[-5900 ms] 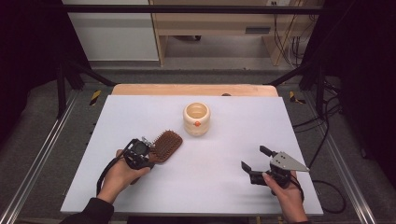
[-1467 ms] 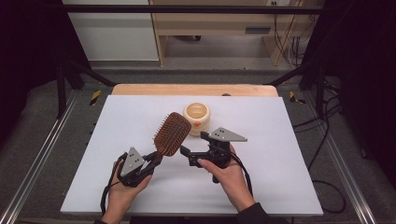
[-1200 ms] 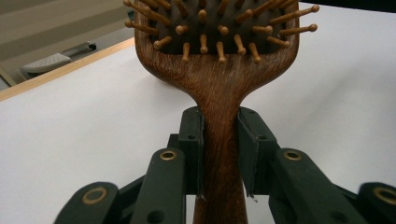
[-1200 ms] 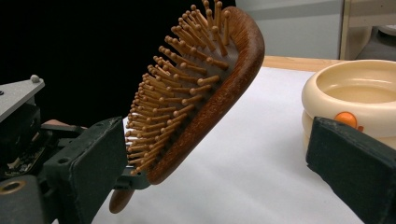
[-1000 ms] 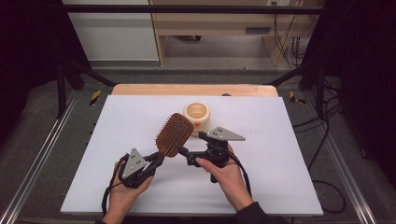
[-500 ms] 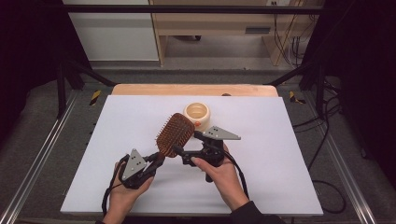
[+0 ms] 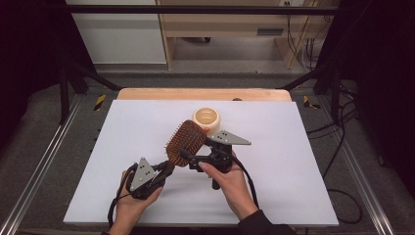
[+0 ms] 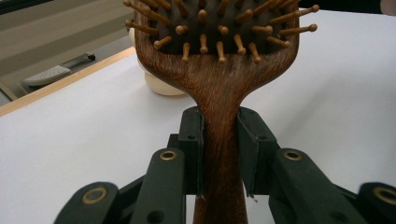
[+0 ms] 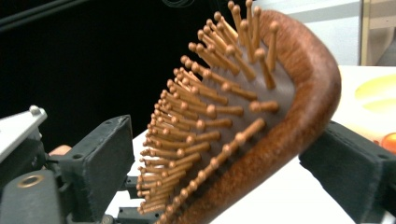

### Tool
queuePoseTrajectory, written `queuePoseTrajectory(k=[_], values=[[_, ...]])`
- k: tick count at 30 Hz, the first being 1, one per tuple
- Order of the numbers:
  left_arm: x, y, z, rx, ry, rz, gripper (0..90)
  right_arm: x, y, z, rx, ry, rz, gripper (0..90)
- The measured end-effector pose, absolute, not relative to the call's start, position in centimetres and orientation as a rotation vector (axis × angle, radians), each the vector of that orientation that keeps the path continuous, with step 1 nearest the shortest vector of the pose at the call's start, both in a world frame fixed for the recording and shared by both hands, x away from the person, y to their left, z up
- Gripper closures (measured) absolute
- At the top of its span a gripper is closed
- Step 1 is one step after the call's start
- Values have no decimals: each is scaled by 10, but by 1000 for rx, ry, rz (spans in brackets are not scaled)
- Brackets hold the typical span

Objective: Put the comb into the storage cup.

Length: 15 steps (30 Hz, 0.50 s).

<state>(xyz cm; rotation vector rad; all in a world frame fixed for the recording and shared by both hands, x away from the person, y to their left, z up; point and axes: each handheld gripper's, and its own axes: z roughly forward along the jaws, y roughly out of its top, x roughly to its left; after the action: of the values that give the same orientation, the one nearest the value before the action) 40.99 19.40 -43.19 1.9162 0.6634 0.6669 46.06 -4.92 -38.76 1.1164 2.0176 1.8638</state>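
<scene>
- The wooden hairbrush (image 7: 186,143) is held up off the white table (image 7: 293,171), near the middle of it, its head tilted up and away from the person and its handle slanting down toward the left gripper (image 7: 164,169).
- In the left gripper view the handle (image 8: 219,154) runs straight up between the two black jaws, and the brush head with its wooden bristles (image 8: 219,32) rises above the jaw tips.
- The left jaws are pinching the handle: both pads (image 8: 194,140) press flat against its sides just below where the handle widens into the head.
- The right gripper (image 7: 188,159) comes in from the right of the brush, with its jaws set on either side of the lower part of the head.
- In the right gripper view the brush head (image 9: 261,116) lies slantwise between the jaws, bristles facing the left-hand jaw and the smooth wooden back toward the right-hand one.
- The right jaws are spread wide and have just been closing in with the head between them. The right-hand pad (image 9: 350,172) sits at the back of the head, seemingly touching it; the left-hand pad (image 9: 100,163) stands just clear of the bristle tips, so the head is not yet clamped.
- A small cream-coloured bowl (image 7: 206,118) stands on the table just behind the brush, apart from both grippers.
</scene>
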Motion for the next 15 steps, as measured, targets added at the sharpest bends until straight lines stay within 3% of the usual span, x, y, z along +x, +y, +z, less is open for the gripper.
queuePoseTrajectory(k=[15], values=[[408, 193, -432, 1914, 652, 667, 726, 470, -52, -383, 1184, 1959, 2004, 278]])
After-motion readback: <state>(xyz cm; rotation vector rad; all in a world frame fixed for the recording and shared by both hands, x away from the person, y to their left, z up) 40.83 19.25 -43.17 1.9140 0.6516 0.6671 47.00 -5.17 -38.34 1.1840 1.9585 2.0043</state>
